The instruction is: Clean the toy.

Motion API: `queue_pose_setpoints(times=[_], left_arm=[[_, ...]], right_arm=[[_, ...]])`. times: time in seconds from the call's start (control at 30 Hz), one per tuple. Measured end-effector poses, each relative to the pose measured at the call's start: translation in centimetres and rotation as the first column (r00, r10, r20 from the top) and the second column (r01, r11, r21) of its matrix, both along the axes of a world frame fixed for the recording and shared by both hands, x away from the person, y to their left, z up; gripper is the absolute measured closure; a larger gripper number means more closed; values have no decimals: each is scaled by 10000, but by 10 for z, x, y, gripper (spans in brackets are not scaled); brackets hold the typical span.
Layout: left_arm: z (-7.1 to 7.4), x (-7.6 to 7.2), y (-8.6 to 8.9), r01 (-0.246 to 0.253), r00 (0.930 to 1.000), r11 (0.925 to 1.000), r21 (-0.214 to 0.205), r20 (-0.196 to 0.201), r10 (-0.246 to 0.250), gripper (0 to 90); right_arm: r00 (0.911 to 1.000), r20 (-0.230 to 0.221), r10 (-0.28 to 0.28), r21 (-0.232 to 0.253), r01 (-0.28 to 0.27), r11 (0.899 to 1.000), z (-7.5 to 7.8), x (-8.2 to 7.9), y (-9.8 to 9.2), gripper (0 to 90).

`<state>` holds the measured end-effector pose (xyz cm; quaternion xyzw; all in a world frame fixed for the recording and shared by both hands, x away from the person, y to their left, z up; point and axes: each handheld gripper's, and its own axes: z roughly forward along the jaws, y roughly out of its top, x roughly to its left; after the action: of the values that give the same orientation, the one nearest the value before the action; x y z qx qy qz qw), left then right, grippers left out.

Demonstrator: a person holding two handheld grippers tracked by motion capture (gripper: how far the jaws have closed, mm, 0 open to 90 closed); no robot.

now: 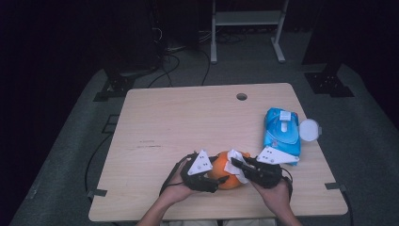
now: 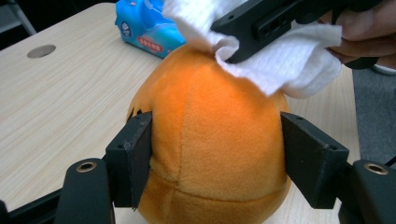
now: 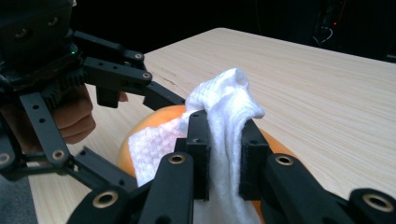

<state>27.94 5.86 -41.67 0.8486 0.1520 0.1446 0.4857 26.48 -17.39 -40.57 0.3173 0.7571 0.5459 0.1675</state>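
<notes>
orange plush ball point(image 2: 215, 140) stands long axis upright, pinched by left gripper point(image 2: 217, 154); right gripper point(image 3: 225, 158) pinches white wipe point(image 3: 224, 112). high view adds wipes pack point(image 1: 281, 132) at two o'clock.

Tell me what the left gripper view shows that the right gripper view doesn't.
Left gripper view alone: its own jaws pressed on both sides of the orange plush toy, and the blue wipe pack behind. Right gripper view alone: the right gripper pinching the white wipe, the left gripper beyond. Both: toy, wipe, wooden table.
</notes>
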Motion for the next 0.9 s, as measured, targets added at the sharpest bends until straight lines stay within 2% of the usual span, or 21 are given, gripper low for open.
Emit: queue_pose_setpoints(times=[0.1, 0.17, 0.23, 0.33, 0.37, 0.43, 0.53, 0.57, 0.6, 0.63, 0.7, 0.8, 0.87, 0.9], left_arm=[[-1, 0, 2, 22, 10000, 10000, 70, 27, -22, 305], [-1, 1, 5, 1, 10000, 10000, 23, -3, -1, 314], [-1, 0, 5, 77, 9999, 10000, 11, 67, -77, 316], [-1, -4, -2, 262, 9990, 9994, 238, 343, -270, 311], [-1, -5, -3, 335, 9983, 9987, 379, 470, -353, 309], [-2, -8, -4, 368, 9976, 9982, 465, 572, -395, 305], [-2, -6, 0, 343, 9982, 9987, 366, 478, -360, 306], [-2, -5, 1, 352, 9984, 9990, 282, 434, -364, 306], [-2, -5, 1, 360, 9985, 9991, 207, 395, -368, 302], [-2, -5, 0, 352, 9987, 9993, 137, 371, -357, 297], [-2, -7, -4, 367, 9982, 9991, 194, 467, -376, 290], [-2, -10, -9, 552, 9959, 9978, 378, 701, -577, 288], [-2, -10, -8, 548, 9958, 9979, 359, 711, -572, 288], [-3, -9, -6, 550, 9962, 9980, 296, 665, -568, 288]], right_arm=[[9991, 52, 427, 95, -428, 9990, 0, -4, 9, 776], [9987, 96, 495, 22, -495, 9988, 1, -2, 8, 776], [9998, 39, 211, -18, -211, 9998, 1, 2, 3, 775], [9999, -108, 17, 90, -16, 10000, 0, 1, 0, 776], [9999, -67, 149, 84, -149, 9999, 0, -1, 3, 776], [9974, -270, 661, 578, -645, 9962, -1, -4, 9, 774], [9971, -259, 711, 425, -700, 9966, -1, 0, 11, 775], [9985, -246, 481, 359, -472, 9982, 0, 1, 8, 774], [9999, -52, 157, 35, -157, 9999, 1, 2, 4, 774], [10000, -36, 7, -72, -8, 10000, 1, 3, 1, 775], [9996, -273, -27, 227, 33, 9997, 0, 3, -1, 774], [9982, -211, 560, 420, -551, 9976, 1, -3, 8, 770], [9976, 29, 699, 57, -699, 9975, 3, -5, 15, 770], [9979, -31, 641, 41, -641, 9979, 4, -4, 15, 770]])
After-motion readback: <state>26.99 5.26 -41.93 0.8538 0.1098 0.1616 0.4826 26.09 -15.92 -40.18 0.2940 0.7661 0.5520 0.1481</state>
